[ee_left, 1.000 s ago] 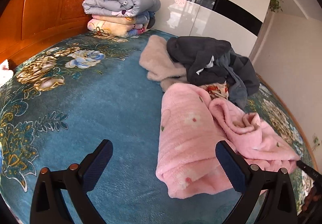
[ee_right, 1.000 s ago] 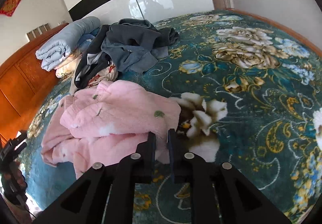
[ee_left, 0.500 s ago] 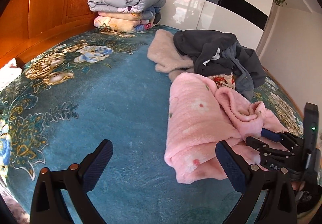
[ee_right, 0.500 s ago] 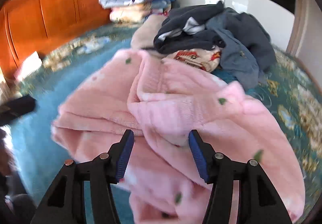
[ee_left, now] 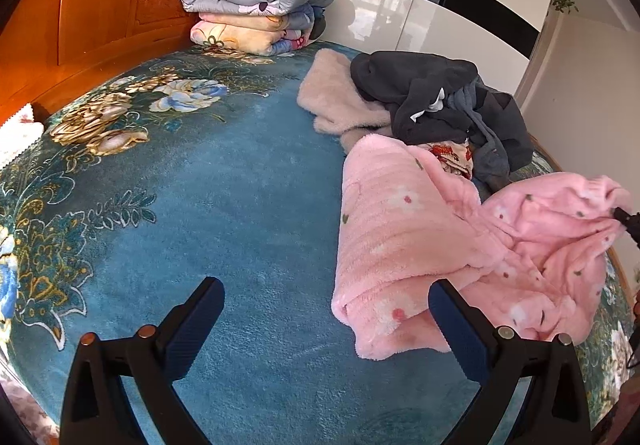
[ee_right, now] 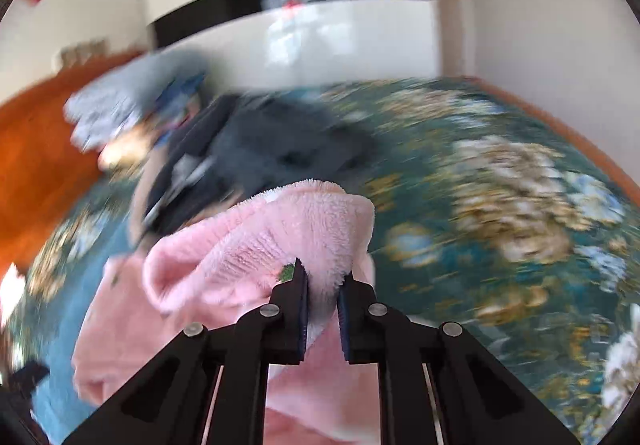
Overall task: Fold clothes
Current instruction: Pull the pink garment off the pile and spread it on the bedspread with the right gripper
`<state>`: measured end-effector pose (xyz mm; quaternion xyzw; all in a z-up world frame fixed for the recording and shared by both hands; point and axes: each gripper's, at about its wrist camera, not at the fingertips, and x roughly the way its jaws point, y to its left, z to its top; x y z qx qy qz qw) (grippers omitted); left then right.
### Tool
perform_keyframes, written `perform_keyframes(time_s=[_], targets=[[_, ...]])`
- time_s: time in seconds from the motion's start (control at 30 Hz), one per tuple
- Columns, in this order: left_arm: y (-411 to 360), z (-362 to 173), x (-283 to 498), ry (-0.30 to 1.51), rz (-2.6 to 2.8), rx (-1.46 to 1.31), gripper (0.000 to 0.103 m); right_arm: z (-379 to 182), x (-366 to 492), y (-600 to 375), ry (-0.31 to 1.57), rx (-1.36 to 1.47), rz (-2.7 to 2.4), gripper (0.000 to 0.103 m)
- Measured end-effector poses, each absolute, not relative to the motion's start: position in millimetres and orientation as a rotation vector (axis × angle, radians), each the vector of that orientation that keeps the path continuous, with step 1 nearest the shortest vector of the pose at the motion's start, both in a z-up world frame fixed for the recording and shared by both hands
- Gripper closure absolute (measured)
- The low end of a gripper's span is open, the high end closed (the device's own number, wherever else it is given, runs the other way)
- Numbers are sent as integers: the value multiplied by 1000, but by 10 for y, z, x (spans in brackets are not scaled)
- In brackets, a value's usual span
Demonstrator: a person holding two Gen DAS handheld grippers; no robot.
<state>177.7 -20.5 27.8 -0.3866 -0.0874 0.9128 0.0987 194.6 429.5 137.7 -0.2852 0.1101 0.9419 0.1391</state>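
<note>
A pink fleece garment (ee_left: 404, 229) with small flower dots lies on the blue floral bedspread (ee_left: 208, 181), right of centre in the left wrist view. My left gripper (ee_left: 326, 301) hovers open just in front of its near hem, holding nothing. My right gripper (ee_right: 323, 285) is shut on a fold of the pink garment (ee_right: 280, 241) and holds that part lifted off the bed. In the left wrist view the right gripper's tip (ee_left: 626, 223) shows at the far right edge, pinching the raised pink cloth. The right wrist view is motion-blurred.
A pile of dark grey clothes (ee_left: 440, 97) and a beige fleece piece (ee_left: 340, 101) lie behind the pink garment. Folded quilts (ee_left: 256, 1) are stacked against the wooden headboard (ee_left: 92, 9). White wardrobe doors (ee_left: 440, 5) stand beyond the bed.
The right gripper opened, then shut on the pink garment and pulled part of it up and to the right. The left gripper stayed open and shifted only slightly.
</note>
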Motion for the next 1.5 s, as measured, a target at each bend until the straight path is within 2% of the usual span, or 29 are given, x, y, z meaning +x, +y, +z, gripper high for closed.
perform_keyframes(time_s=[0.17, 0.23, 0.33, 0.4, 0.5, 0.57, 0.67, 0.77, 0.83, 0.9, 0.97, 1.13, 1.17, 1.23, 1.3, 1.5], targets=[[-53, 245, 1712, -230, 2675, -1151, 0, 1454, 2512, 5444, 509, -704, 2475, 91], [58, 259, 1684, -194, 2660, -1145, 0, 1255, 2673, 5772, 531, -735, 2347, 91], [315, 326, 1648, -94, 2627, -1115, 0, 821, 2901, 6109, 691, -860, 2279, 91], [559, 403, 1628, 4, 2593, -1080, 0, 731, 3027, 6145, 735, -875, 2272, 89], [985, 474, 1614, 197, 2536, -1019, 0, 743, 3206, 6143, 770, -844, 2278, 73], [1278, 476, 1611, 339, 2494, -979, 0, 839, 3280, 6081, 744, -802, 2287, 54], [1672, 386, 1633, 540, 2400, -941, 0, 972, 3320, 5936, 680, -761, 2325, 51], [1938, 263, 1646, 655, 2323, -933, 2, 1018, 3320, 5829, 649, -762, 2369, 50], [2019, 226, 1609, 665, 2306, -943, 8, 1012, 3343, 5750, 634, -778, 2389, 50], [2026, 208, 1506, 615, 2288, -996, 25, 989, 3356, 5680, 621, -798, 2404, 50], [2002, 202, 1412, 538, 2273, -1046, 33, 948, 3347, 5623, 619, -818, 2415, 50], [2092, 97, 1439, 565, 2203, -1067, 41, 801, 3272, 5530, 675, -866, 2435, 50], [2112, 74, 1447, 577, 2195, -1070, 46, 770, 3257, 5514, 695, -873, 2440, 50], [2121, 54, 1431, 573, 2199, -1083, 63, 720, 3229, 5479, 722, -886, 2450, 50], [2072, 84, 1370, 512, 2219, -1102, 89, 688, 3211, 5440, 733, -898, 2455, 50], [1244, 662, 1106, 103, 2367, -1022, 93, 704, 3200, 5361, 731, -897, 2477, 50]])
